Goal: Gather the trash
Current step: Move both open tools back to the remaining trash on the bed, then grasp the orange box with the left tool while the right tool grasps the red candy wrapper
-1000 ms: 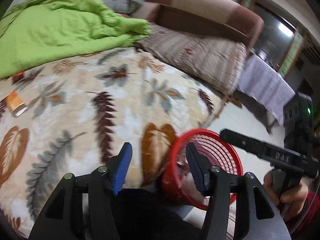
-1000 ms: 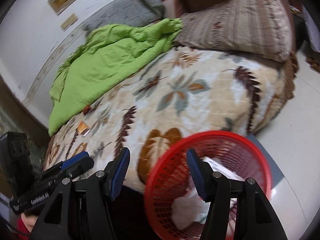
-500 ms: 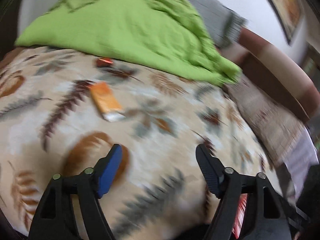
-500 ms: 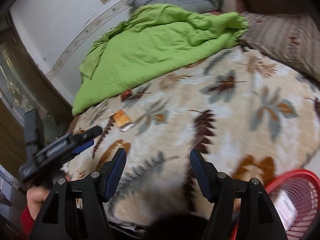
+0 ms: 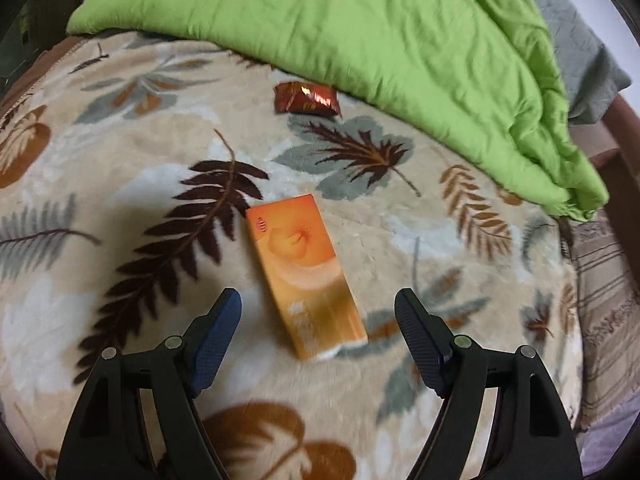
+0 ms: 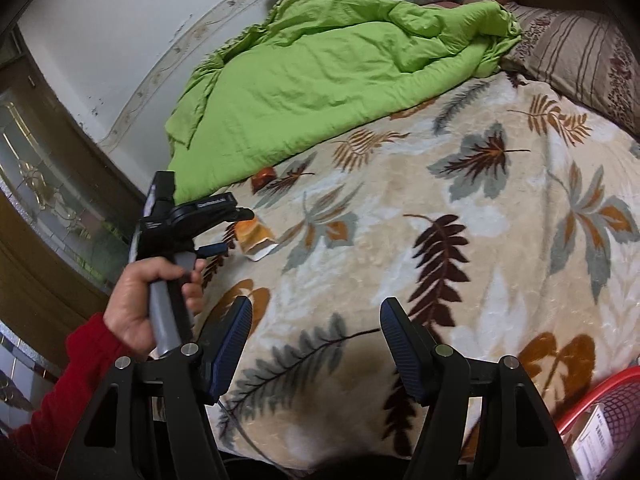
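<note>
our left gripper [image 5: 318, 308] hangs with its jaws spread wide and empty, the near end of the orange carton [image 5: 306, 276] lying on the bed between the blue pads [image 5: 218, 326] but touching neither. we think the worst risk is closing askew: the carton lies slightly diagonal to us, so one pad could catch a corner and spin it away, or the tips could snag the plush leaf-print blanket [image 5: 120, 140] and drag fabric up with it. the carton looks flat, light and thin-walled, its near end torn open and whitish, so a hard squeeze may crush it. beyond it a small red-brown foil wrapper [image 5: 307, 98] sits just beside the edge of the green quilt [image 5: 360, 20]. our right gripper [image 6: 316, 330] is also released, holding nothing, with the red basket [image 6: 592, 392] at its lower right.
</note>
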`<control>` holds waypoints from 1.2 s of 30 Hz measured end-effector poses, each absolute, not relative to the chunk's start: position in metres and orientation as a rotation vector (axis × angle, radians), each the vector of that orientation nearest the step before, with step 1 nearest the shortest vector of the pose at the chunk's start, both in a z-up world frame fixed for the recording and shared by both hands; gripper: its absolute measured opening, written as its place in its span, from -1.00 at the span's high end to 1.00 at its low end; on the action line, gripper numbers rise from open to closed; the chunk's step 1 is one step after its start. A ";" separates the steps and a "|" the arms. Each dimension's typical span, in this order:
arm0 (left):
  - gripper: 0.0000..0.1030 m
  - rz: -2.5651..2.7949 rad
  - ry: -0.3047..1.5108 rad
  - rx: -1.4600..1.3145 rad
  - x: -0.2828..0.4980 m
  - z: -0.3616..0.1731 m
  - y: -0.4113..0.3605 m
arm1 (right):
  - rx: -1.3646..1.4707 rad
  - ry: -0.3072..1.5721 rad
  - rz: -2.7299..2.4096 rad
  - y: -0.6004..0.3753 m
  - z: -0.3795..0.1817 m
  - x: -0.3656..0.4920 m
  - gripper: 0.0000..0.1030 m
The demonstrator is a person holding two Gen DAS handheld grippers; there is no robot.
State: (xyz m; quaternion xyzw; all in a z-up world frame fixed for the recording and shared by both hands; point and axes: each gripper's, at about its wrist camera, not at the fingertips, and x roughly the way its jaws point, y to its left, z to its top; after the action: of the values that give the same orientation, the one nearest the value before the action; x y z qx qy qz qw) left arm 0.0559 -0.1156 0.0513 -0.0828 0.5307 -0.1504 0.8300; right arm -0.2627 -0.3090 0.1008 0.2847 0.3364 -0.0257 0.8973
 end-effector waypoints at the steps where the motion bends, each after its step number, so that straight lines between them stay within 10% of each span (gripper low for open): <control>1: -0.51 -0.314 1.134 -0.169 0.059 0.046 -0.120 | 0.589 0.698 -0.057 -0.311 0.100 -0.262 -0.38; 4: -0.46 -0.314 1.115 -0.138 0.063 0.035 -0.126 | 0.592 0.701 -0.066 -0.317 0.099 -0.260 -0.38; 6: 0.00 -0.320 1.104 -0.127 0.061 0.031 -0.124 | 0.590 0.706 -0.063 -0.318 0.100 -0.257 -0.38; 16: 0.14 -0.305 0.922 -0.232 0.017 0.065 -0.046 | 0.479 0.710 0.000 -0.293 0.127 -0.193 -0.41; 27: 0.14 -0.323 0.972 -0.347 0.035 0.044 -0.009 | 0.382 0.791 0.080 -0.259 0.118 -0.007 -0.42; 31: -0.42 -0.327 0.987 -0.268 0.027 0.041 -0.028 | 0.355 0.806 0.065 -0.252 0.112 0.065 -0.47; 36: -0.42 -0.323 1.006 -0.213 0.042 0.027 -0.045 | 0.333 0.863 0.067 -0.240 0.089 0.143 -0.51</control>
State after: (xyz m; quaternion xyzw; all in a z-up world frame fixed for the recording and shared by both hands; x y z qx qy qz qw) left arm 0.0423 -0.0451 0.0270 -0.1016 0.4792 -0.1536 0.8582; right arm 0.1426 -0.2400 0.0892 0.1607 0.4164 0.0322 0.8943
